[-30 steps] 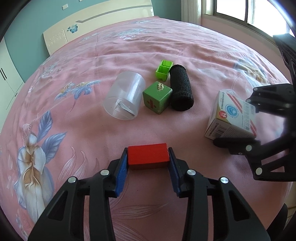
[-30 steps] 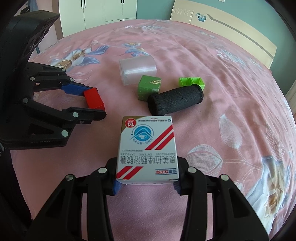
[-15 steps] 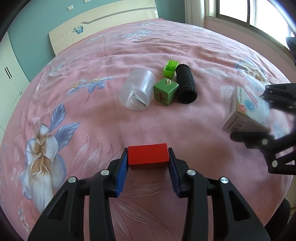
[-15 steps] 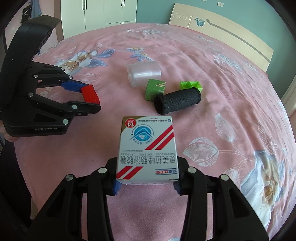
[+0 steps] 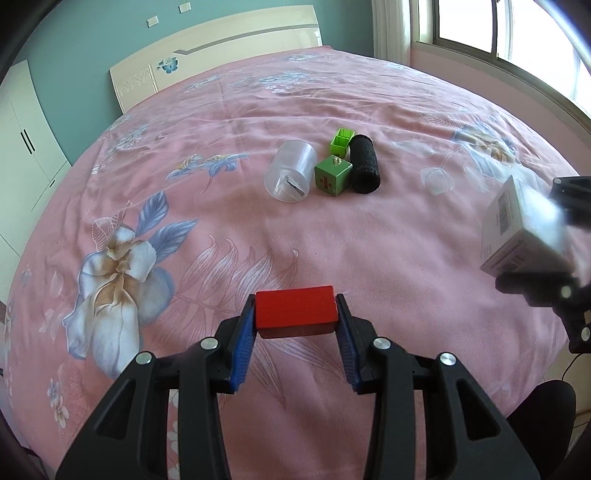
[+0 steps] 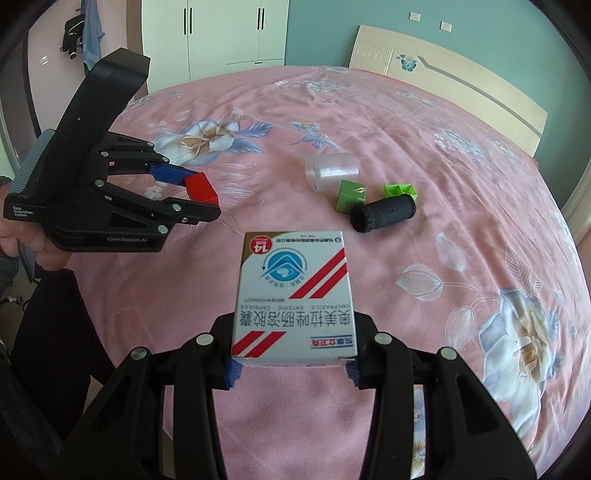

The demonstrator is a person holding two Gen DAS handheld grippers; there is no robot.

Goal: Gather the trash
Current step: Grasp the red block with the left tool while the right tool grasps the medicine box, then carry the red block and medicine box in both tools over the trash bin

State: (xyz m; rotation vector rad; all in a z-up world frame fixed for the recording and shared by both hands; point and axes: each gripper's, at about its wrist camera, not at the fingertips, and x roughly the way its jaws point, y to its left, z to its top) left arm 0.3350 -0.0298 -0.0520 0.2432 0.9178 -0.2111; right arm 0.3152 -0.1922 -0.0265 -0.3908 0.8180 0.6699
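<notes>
My left gripper (image 5: pixel 296 314) is shut on a red block (image 5: pixel 295 309), held above the pink bedspread; the right wrist view shows that gripper (image 6: pixel 195 197) and red block (image 6: pixel 200 188) at the left. My right gripper (image 6: pixel 291 363) is shut on a white medicine box (image 6: pixel 293 291) with red stripes; the same box (image 5: pixel 521 229) appears blurred at the right edge of the left wrist view. On the bed lie a clear plastic cup (image 5: pixel 291 170) on its side, a green cube (image 5: pixel 332 175), a small open green box (image 5: pixel 341 141) and a black foam roll (image 5: pixel 364 168).
The bed (image 5: pixel 332 240) has a pink floral cover and a cream headboard (image 5: pixel 221 48) at the far end. White wardrobes (image 6: pixel 229 33) stand by the wall, a window (image 5: pixel 517 33) at the right. A person's hand (image 6: pixel 22 240) holds the left gripper.
Both grippers have risen and pulled back from the group of objects, each keeping its load. The cup, cube, green box and roll look smaller and farther; they have not moved.
</notes>
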